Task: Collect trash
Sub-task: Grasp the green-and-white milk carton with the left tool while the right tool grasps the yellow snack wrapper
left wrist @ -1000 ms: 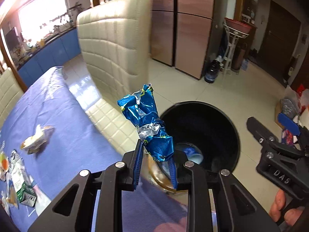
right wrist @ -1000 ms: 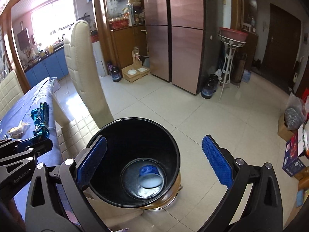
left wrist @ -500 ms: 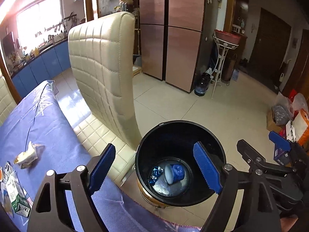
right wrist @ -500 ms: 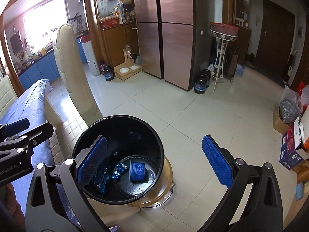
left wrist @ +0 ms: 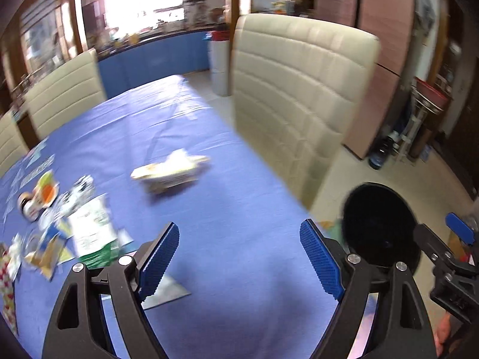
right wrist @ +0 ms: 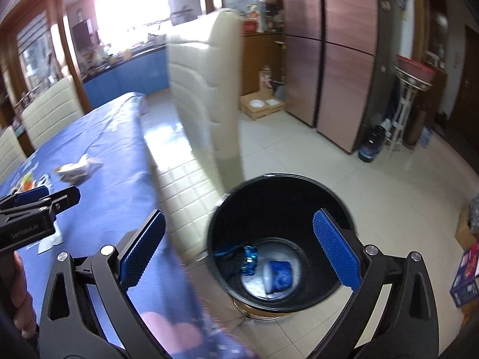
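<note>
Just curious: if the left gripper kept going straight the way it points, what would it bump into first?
Probably the blue tablecloth: the open left gripper angles down at bare cloth, short of the crumpled pale wrapper. Depth is unclear.

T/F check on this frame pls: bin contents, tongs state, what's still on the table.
1. The left tongs are open with nothing between the pads. True.
2. The blue foil wrapper lies on the tablecloth. False: it sits at the bottom of the black trash bin, beside a blue cup.
3. The right tongs are clamped on a wrapper. False: they are open and empty.
4. A crumpled pale wrapper lies alone on the blue tablecloth, apart from the pile of packets on the left side of the left wrist view. True.
5. The bin stands on the table. False: it stands on the tiled floor beside the cream chair.
</note>
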